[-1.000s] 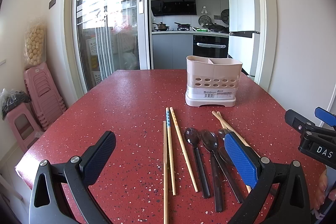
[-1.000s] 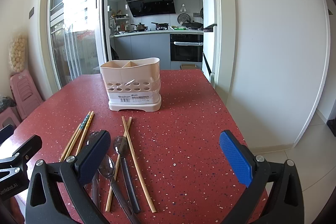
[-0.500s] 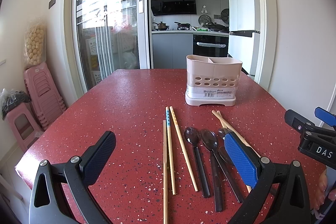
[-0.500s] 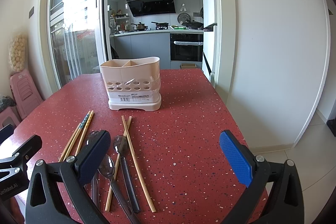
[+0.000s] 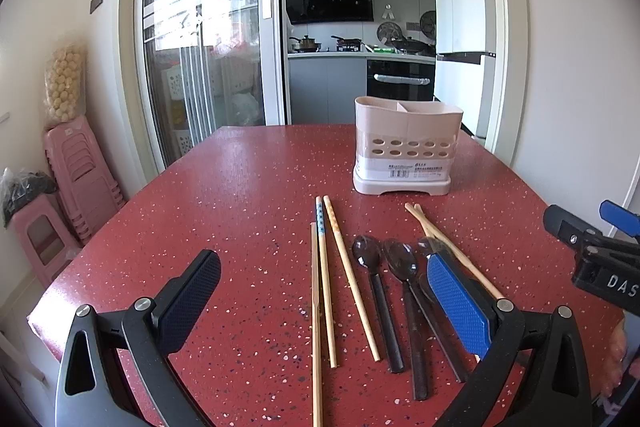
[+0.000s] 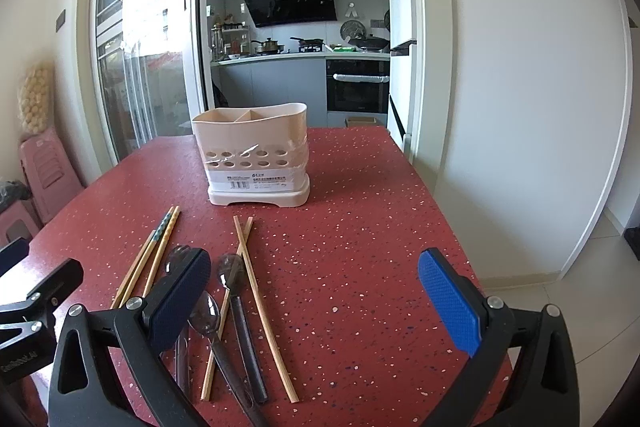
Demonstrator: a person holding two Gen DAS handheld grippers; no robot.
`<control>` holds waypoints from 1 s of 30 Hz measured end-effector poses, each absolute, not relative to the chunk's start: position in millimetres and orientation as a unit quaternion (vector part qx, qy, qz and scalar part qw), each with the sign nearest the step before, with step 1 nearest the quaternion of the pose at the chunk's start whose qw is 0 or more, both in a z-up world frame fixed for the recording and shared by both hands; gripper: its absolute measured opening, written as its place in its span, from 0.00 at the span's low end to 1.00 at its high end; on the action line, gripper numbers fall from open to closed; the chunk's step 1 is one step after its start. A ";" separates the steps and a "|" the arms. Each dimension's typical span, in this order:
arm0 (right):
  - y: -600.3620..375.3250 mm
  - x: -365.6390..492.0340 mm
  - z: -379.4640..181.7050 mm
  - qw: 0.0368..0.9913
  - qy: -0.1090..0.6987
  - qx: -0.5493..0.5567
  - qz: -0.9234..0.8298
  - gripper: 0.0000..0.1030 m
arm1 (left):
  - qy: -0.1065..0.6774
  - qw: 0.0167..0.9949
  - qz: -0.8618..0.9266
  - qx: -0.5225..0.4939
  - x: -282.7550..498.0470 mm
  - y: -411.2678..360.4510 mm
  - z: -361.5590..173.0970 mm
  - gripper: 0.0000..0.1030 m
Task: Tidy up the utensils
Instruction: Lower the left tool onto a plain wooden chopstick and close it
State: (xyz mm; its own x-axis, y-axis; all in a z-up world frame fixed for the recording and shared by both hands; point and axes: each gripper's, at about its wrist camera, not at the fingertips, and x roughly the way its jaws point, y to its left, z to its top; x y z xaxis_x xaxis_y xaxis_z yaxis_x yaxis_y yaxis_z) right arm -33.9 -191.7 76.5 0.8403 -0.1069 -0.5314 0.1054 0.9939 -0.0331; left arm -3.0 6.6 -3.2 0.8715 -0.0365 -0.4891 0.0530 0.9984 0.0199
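Both claws hung wide apart; those thin wooden chopsticks (image 5: 348, 275) before the beige plastic caddy (image 5: 406, 151) looked light, slippery, best pinched mid-shaft.

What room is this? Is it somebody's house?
Most likely a home's dining area beside the kitchen. A red speckled table holds chopsticks and spoons, and through the doorway you can see a stove with pans and a built-in oven.

White letters "DAS" stand on the right gripper (image 5: 596, 251) body; the utensil holder (image 5: 406, 151) label print is illegible.
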 end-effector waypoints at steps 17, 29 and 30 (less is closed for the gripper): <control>-208.0 48.9 31.6 0.867 0.497 -0.012 0.021 1.00 | 0.428 0.903 -0.026 0.018 82.7 65.6 -55.7 1.00; -191.1 68.6 -3.4 0.830 0.555 -0.062 0.021 1.00 | 0.458 0.888 -0.043 0.002 93.5 66.7 -68.7 1.00; -191.1 71.8 -6.0 0.829 0.555 -0.064 0.019 1.00 | 0.459 0.887 -0.045 0.003 94.8 65.4 -69.1 1.00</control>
State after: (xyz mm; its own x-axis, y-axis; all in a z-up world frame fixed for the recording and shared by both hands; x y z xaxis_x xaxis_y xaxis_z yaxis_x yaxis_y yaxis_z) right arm 71.8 -191.1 -6.0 0.3824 -0.0401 -0.9231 -0.1031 0.9910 -0.0858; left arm 94.8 65.4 -69.1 0.5748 -0.0766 -0.8147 0.0829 0.9959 -0.0352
